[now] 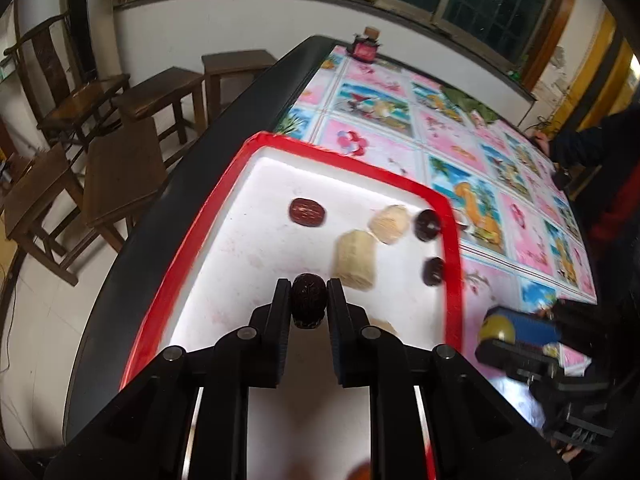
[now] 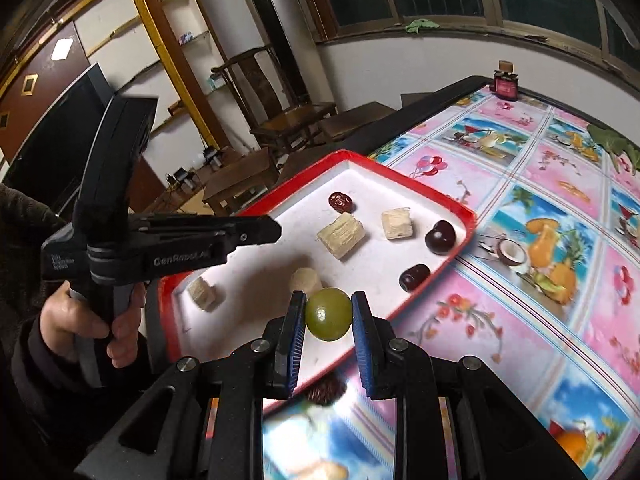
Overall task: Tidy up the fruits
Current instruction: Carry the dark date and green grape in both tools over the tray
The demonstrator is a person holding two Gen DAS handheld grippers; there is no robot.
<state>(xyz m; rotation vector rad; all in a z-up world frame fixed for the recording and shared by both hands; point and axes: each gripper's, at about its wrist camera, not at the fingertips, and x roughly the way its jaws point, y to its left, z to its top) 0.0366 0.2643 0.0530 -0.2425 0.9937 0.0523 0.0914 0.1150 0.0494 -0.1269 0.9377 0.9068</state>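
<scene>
A white tray with a red rim [image 1: 352, 160] [image 2: 400, 178] lies on the table. My left gripper [image 1: 309, 294] is shut on a dark red date [image 1: 307, 300], held above the tray's near part. My right gripper [image 2: 329, 312] is shut on a green grape [image 2: 329, 314], held over the tray's near right edge. In the tray lie another date [image 1: 307, 212] [image 2: 341, 202], two dark cherries [image 1: 428, 225] [image 1: 433, 271] [image 2: 440, 237] [image 2: 414, 277] and several pale cut fruit chunks [image 1: 356, 266] [image 2: 341, 236]. The left gripper body [image 2: 160, 248] shows in the right wrist view.
The table has a pink patterned cloth [image 2: 560, 208] and a dark edge [image 1: 224, 128]. A small red jar [image 2: 506, 84] stands at its far end. Wooden stools and chairs [image 1: 120, 168] stand to the left. A dark fruit [image 2: 326, 392] lies blurred under my right gripper.
</scene>
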